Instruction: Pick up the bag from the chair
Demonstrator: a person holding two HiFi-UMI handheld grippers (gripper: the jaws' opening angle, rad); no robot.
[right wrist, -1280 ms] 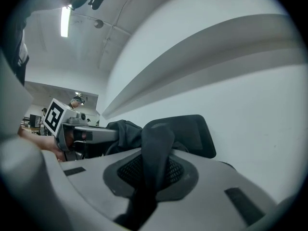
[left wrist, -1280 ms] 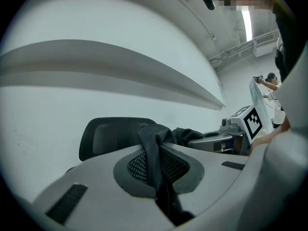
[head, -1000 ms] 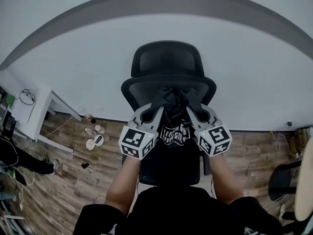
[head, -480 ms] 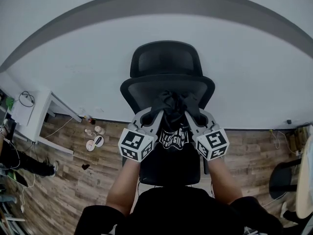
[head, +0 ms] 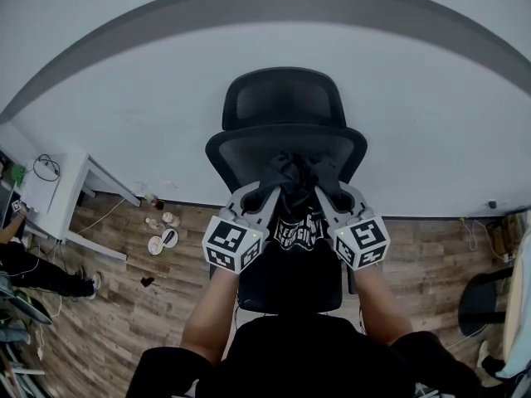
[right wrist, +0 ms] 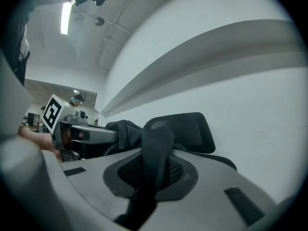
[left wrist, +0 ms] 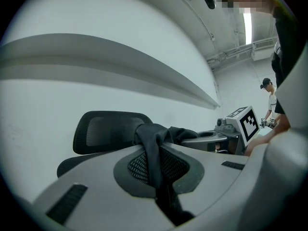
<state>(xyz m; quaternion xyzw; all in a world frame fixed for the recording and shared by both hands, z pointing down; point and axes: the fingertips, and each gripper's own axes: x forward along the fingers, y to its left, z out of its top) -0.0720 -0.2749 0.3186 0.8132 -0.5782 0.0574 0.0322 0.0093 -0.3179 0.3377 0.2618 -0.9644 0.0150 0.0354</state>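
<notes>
**Black bag pinched by both handles in front of the chair**

Held up between two grippers: black fabric bag (head: 297, 226) with white print, hanging in front of the backrest of a black mesh office chair (head: 282, 106), over its seat. Cannot tell whether resting on the seat or clear of it.

Nipped by the left gripper (head: 271, 181) at one bunched handle, jaws closed down almost fully, dark cloth squeezed between them and trailing out below. Nipped likewise by the right gripper (head: 326, 181) at the other handle, jaws nearly together, with a thicker fold of fabric wedged in the gap.

Both pointed roughly level towards the backrest, side by side, near each other but apart, marker cubes nearest the head camera. Gathered into a knot of cloth between the two tips, just in front of the lower backrest's top edge.

Behind the chair, pale wall (head: 415, 123). Below, wood-plank floor (head: 124, 297), with a white desk (head: 58, 197) and small round items (head: 162, 237) on the boards well off to the left.
</notes>
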